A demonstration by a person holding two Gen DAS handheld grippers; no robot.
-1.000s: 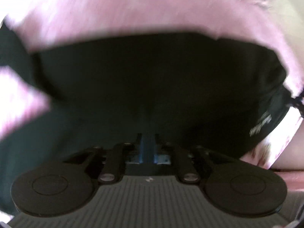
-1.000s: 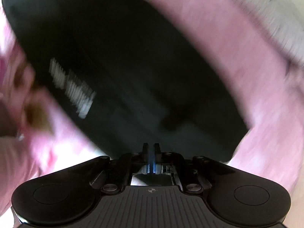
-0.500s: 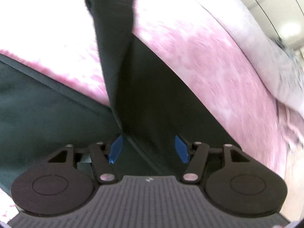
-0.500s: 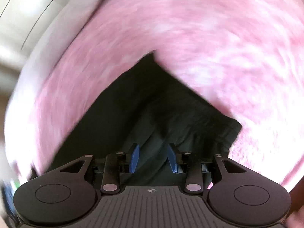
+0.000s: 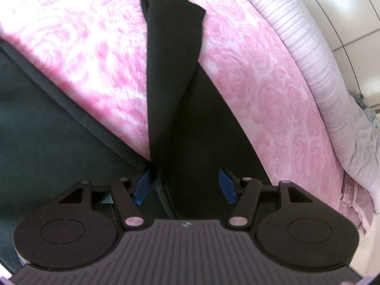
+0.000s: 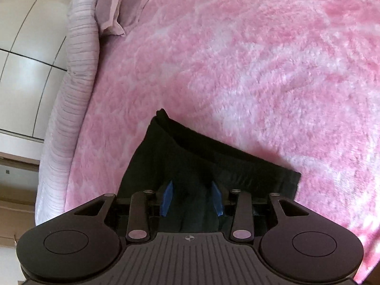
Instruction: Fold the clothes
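Observation:
A black garment lies on a fluffy pink bedspread (image 5: 249, 78). In the left wrist view its long black sleeve (image 5: 171, 59) runs away from me and its body fills the lower left. My left gripper (image 5: 185, 185) is open, its blue pads (image 5: 143, 185) either side of the black cloth. In the right wrist view a folded black edge of the garment (image 6: 209, 159) lies just ahead. My right gripper (image 6: 191, 198) is open above it, blue pads (image 6: 167, 198) apart, holding nothing.
The pink bedspread (image 6: 237, 59) stretches far ahead in the right wrist view. A pale lilac ribbed quilt edge (image 5: 315, 71) borders the bed, with a pillow (image 6: 123, 4) at the top left of the right wrist view. Tiled floor (image 6: 28, 71) lies beyond.
Both grippers were shut a second ago with black cloth close against the cameras. Both have opened, let the cloth go and drawn back, and the garment now lies on the bedspread.

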